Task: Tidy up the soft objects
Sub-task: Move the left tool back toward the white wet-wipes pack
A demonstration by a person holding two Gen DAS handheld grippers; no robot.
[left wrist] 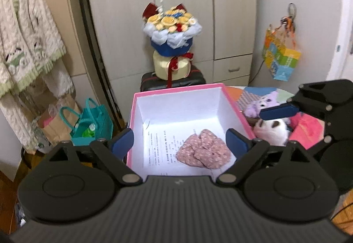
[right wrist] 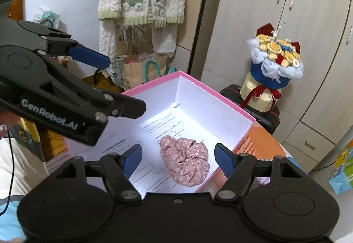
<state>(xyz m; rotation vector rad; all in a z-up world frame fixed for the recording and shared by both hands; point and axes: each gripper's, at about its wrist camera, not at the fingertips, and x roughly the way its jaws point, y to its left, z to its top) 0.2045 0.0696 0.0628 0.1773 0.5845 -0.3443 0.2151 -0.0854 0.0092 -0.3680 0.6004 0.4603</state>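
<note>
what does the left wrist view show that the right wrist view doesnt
Only the left wrist view shows the soft toys beside the box: a panda plush, a purple plush and a pink cloth. Only the right wrist view shows the paper sheet outside the box. Both show the pink box, the floral fabric piece inside, and the bouquet.

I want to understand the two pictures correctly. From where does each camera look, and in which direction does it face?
Left wrist: sits on the left gripper, faces forward over the pink box toward the wardrobe; its own open fingers show, and the right gripper at right.
Right wrist: sits on the right gripper, looks down into the box from the other side; its own open fingers show, and the left gripper at left.
Shared: box, floral cloth, bouquet.
</note>
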